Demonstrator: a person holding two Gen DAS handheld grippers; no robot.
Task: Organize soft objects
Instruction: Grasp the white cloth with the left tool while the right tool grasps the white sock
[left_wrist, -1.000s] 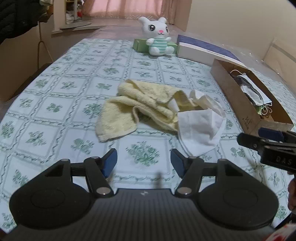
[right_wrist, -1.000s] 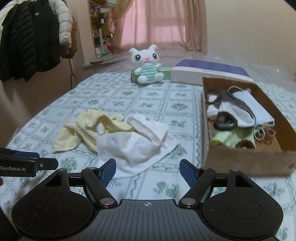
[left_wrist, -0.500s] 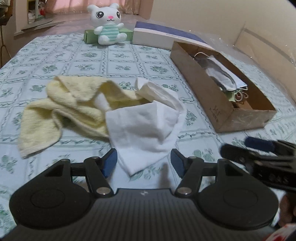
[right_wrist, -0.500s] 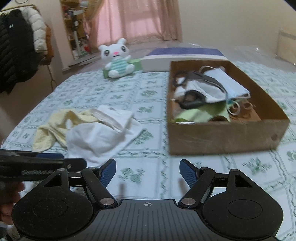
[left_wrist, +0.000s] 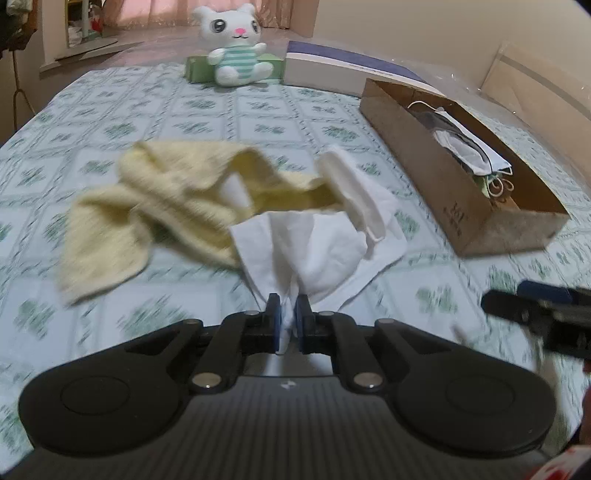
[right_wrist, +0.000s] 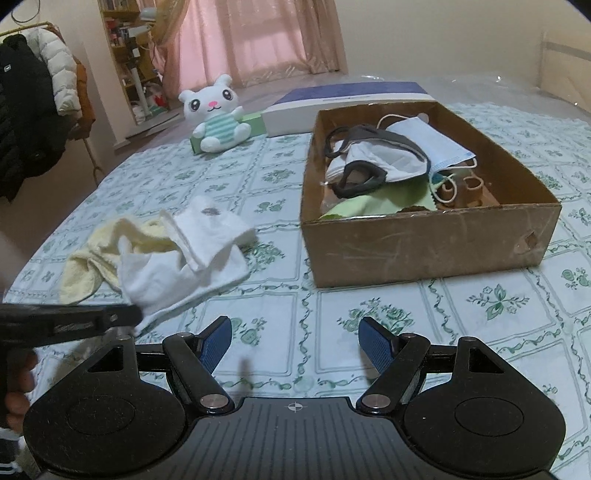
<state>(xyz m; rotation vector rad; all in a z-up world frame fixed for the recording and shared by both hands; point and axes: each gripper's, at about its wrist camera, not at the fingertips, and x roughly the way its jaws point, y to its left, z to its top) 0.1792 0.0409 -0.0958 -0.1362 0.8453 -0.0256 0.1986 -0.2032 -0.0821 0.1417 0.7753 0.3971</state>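
cloth, white (left_wrist: 325, 240), lies crumpled on the patterned tablecloth (left_wrist: 155, 110) w/ its near corner pinched in the left gripper (left_wrist: 287, 322); the jaws have just been closing and now sit clamped on that corner, fabric bunched between the blue pads and pulled up off the surface. a yellow towel (left_wrist: 147, 206) is tangled w/ the white cloth, lying partly under it on the left side. right gripper (right_wrist: 293, 341) hovers over bare tablecloth, jaws wide apart, nothing between them; in the right wrist view the left tool shows as a dark blurred bar at the left edge, touching the cloth's near edge. cardboard box (right_wrist: 424, 243) sits just right of the cloths, apart from them, open top, holding face masks (right_wrist: 388, 162) and a green cloth (right_wrist: 354, 206) plus other bits too small to tell. at the far end a white plush bunny (left_wrist: 234, 44) in a striped top sits upright against a green box (left_wrist: 195, 68), next to a flat blue-and-white box (left_wrist: 332, 70). left wrist view is motion-blurred, esp. around the towel
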